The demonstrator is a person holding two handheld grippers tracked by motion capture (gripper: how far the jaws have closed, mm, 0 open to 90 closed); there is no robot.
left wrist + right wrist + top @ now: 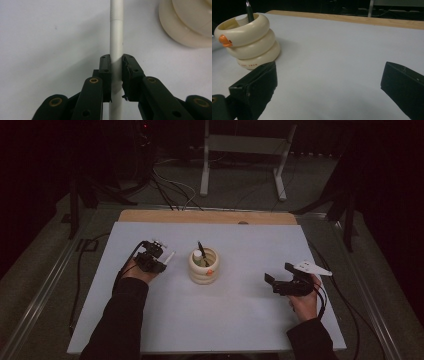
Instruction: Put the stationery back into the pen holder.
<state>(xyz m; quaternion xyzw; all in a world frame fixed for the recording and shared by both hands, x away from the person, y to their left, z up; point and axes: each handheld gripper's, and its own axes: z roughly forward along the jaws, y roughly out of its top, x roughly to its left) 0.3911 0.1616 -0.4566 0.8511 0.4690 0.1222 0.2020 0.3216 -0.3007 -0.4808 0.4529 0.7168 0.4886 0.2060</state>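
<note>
You are holding a white pen point(116, 37) in your left gripper point(116, 75), its jaws clamped on the barrel partway along, so a good length of the pen is sticking out ahead of the pads. In the high view the left gripper point(150, 260) is sitting just left of the cream ringed pen holder point(204, 266), with the pen point(169, 257) pointing up and toward the holder's rim. The holder is standing upright near the middle of the white table point(240, 320), already carrying a dark pen point(201, 249) and what looks like a white cap or stick beside it; its orange beak point(225, 41) is facing your right gripper point(329, 82).

You are in the carrying step, by the look of it: pen gripped and clear of the table, not yet over the holder. The next move is calling for you to bring the tip above the opening, tilt the pen closer to upright, and aim for the free space beside the dark pen so you are not knocking it or tipping the holder.

Your right gripper point(287, 280) is resting well to the right with its jaws standing wide apart, holding nothing; it is placed to steady the holder if needed
</note>
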